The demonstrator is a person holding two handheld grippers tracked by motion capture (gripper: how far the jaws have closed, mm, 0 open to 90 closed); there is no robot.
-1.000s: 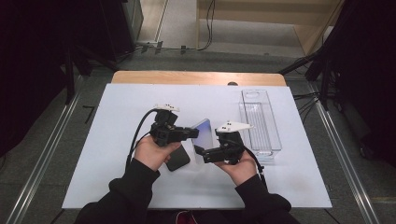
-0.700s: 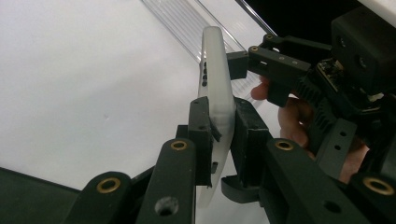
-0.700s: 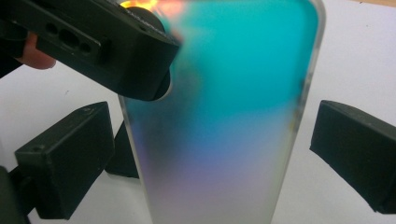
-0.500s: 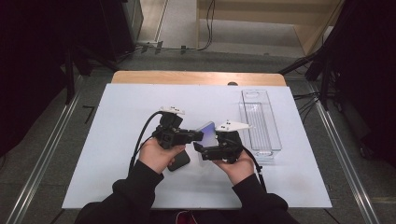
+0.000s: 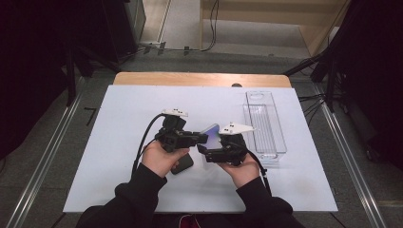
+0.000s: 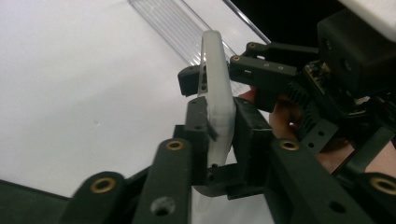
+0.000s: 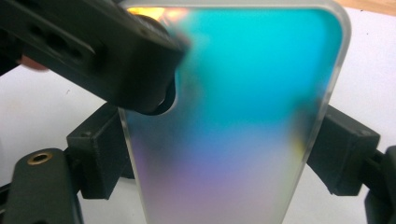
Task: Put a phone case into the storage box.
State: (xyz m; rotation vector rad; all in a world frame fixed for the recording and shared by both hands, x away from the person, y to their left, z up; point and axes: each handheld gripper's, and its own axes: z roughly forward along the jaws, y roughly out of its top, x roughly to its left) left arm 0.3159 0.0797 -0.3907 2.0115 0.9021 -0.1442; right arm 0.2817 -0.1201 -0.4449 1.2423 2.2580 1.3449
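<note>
honestly, over the white table (image 5: 119,142) we hold the translucent iridescent blue-violet phone case (image 5: 211,133) in the air, left gripper (image 6: 219,135) clamped flat on it, right gripper (image 7: 219,154) pinching its edges. opposing pulls could flex it loose toward the dark phone (image 5: 183,164) lying below.

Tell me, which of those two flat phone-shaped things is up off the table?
The iridescent phone case, held between both grippers. The dark phone lies flat on the white table under the left hand.
</note>
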